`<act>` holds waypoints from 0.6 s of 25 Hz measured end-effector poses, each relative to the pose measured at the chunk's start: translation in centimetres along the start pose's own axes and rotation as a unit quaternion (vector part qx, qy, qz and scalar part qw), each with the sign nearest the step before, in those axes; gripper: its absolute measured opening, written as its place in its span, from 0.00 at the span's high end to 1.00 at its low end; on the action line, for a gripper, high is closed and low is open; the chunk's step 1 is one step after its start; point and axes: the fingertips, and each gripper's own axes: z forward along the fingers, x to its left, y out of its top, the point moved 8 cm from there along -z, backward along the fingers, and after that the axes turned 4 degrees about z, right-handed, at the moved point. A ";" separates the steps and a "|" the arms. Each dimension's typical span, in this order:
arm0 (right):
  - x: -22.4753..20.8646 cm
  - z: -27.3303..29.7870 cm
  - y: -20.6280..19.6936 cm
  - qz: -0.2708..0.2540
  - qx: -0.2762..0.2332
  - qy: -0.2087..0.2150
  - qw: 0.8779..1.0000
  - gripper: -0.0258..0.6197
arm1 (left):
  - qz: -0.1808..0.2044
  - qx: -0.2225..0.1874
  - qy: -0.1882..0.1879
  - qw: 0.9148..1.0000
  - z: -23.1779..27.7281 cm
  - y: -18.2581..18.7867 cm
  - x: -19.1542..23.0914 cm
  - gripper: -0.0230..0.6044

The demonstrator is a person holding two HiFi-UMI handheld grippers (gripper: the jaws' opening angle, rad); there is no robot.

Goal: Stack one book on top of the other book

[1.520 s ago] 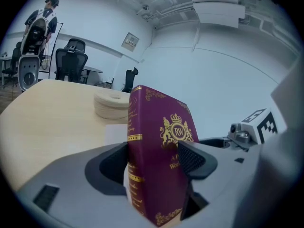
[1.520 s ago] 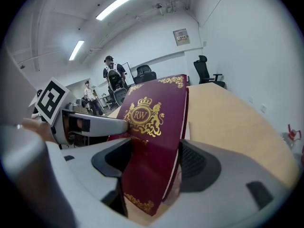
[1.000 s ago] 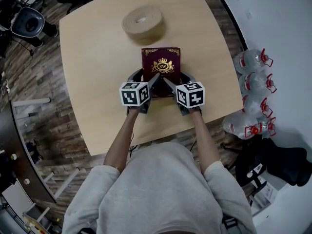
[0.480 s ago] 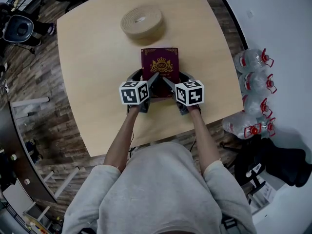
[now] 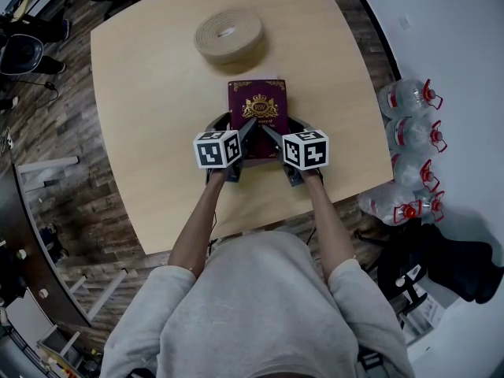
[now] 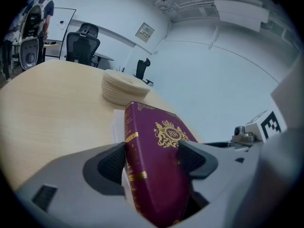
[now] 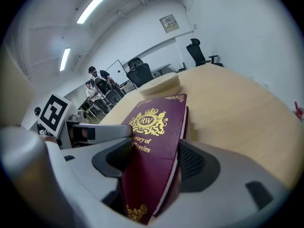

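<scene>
We held the maroon book [image 5: 258,109] by its near corners, left gripper [image 6: 153,159] and right gripper [image 7: 156,160] both clamped on it; another book possibly lay beneath.

From the head view we can't see the near end of the maroon book [image 5: 258,110]. The left hand-held gripper [image 5: 234,131] and right hand-held gripper [image 5: 283,131] cover it. In the right gripper view a jaw pad hides the start of the gold title [image 7: 143,145]. Is that pale edge [image 6: 117,125] behind it a second book? We can't tell.
</scene>
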 end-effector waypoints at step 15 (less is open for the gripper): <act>-0.1 -0.1 0.0 -0.002 -0.014 -0.003 1.000 0.48 | 0.024 0.003 -0.007 1.000 0.0 0.4 0.1 0.41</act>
